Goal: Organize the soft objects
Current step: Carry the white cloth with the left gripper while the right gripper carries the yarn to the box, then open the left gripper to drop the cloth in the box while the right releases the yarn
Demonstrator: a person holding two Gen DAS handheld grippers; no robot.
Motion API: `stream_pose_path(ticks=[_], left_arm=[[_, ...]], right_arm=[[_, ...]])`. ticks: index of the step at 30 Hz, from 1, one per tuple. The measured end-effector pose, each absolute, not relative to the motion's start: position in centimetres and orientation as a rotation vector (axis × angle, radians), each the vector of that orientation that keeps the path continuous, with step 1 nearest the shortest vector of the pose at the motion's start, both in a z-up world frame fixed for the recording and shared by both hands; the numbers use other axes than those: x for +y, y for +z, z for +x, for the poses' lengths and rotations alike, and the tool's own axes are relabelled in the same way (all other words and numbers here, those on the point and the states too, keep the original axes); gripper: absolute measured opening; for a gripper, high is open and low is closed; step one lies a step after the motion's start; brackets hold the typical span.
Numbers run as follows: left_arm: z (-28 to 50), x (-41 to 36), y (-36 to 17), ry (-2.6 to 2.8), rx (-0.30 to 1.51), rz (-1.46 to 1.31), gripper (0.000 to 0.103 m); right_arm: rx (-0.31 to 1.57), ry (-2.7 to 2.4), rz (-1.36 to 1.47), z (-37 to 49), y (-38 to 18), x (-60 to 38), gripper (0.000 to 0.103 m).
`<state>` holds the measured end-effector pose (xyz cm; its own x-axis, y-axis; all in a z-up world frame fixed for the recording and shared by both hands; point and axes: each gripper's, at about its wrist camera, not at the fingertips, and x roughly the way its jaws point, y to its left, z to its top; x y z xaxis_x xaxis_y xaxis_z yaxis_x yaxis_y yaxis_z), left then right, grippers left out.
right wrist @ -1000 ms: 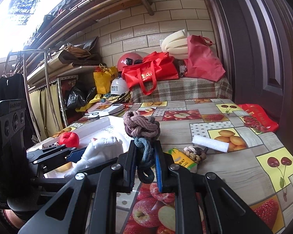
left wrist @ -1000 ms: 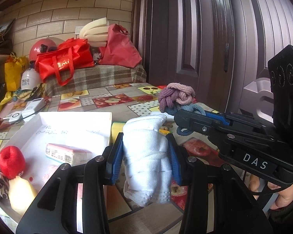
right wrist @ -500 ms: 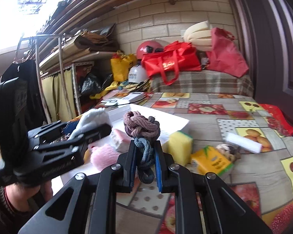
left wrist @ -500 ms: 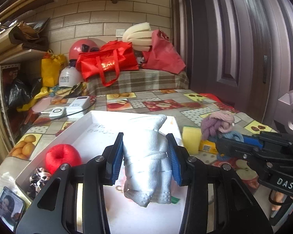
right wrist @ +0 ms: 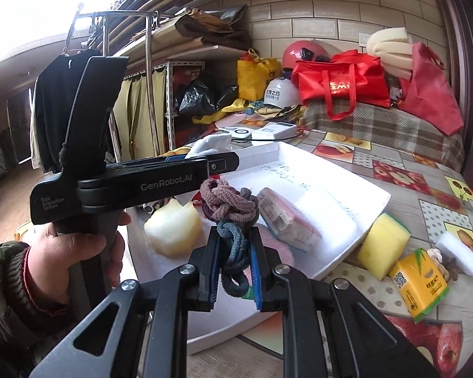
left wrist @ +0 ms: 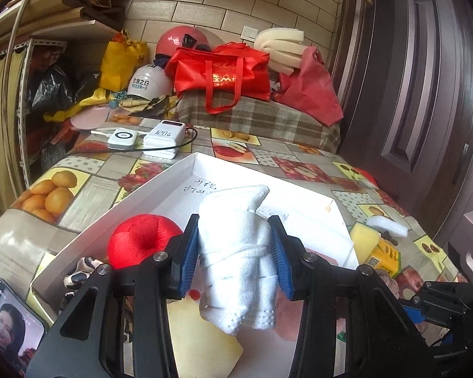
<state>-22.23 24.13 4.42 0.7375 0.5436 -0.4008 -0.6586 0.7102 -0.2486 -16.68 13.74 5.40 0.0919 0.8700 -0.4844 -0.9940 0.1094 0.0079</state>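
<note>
Gripping a white sock bundle [left wrist: 239, 252], the left tongs [left wrist: 235, 252] hover over the tray [left wrist: 148, 195]; right tongs [right wrist: 235, 249] pinch knotted hair ties [right wrist: 231, 217].

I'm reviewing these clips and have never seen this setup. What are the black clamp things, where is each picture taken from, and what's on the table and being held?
There is no robot here: a person carries a handheld black two-finger gripper in each hand, and each has a wide-angle camera looking along its fingers.

The left wrist view shows the left gripper shut on a knotted white cloth bundle, above a shallow white cardboard tray. In the tray lies a red plush apple.

The right wrist view shows the right gripper shut on a knotted bunch of mauve and blue-grey hair ties. The person's left hand appears there, gripping the other tool's handle.

Beside the tray, on the fruit-print tablecloth, lie a yellow sponge block and a yellow tissue packet.
</note>
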Motion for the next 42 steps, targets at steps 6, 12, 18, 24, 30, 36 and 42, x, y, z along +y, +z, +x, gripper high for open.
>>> stream_pose_path(ticks=[6, 12, 18, 24, 30, 36, 42], left_arm=[[-22.5, 24.6, 4.4, 0.708, 0.304, -0.424, 0.042], [-23.2, 25.4, 4.1, 0.733, 0.293, -0.473, 0.042], [-22.9, 25.0, 4.3, 0.731, 0.296, -0.45, 0.042], [-22.5, 24.9, 4.2, 0.721, 0.318, -0.443, 0.046], [-23.4, 24.2, 4.7, 0.746, 0.26, -0.413, 0.103], [-23.2, 23.5, 5.1, 0.745, 0.255, -0.371, 0.103], [-23.4, 23.8, 4.9, 0.744, 0.254, -0.395, 0.103]], right_arm=[[0.406, 1.469, -0.387, -17.2, 5.3, 13.9, 0.015], [0.495, 1.53, -0.511, -18.0, 4.1, 16.3, 0.015], [0.579, 1.427, -0.631, -16.7, 2.4, 19.2, 0.014], [0.634, 1.248, -0.488, -11.7, 2.7, 20.0, 0.016], [0.547, 1.244, -0.442, -12.5, 3.9, 18.9, 0.103], [0.427, 1.234, -0.477, -14.4, 4.5, 18.4, 0.103], [0.388, 1.227, -0.454, -14.5, 4.8, 17.8, 0.103]])
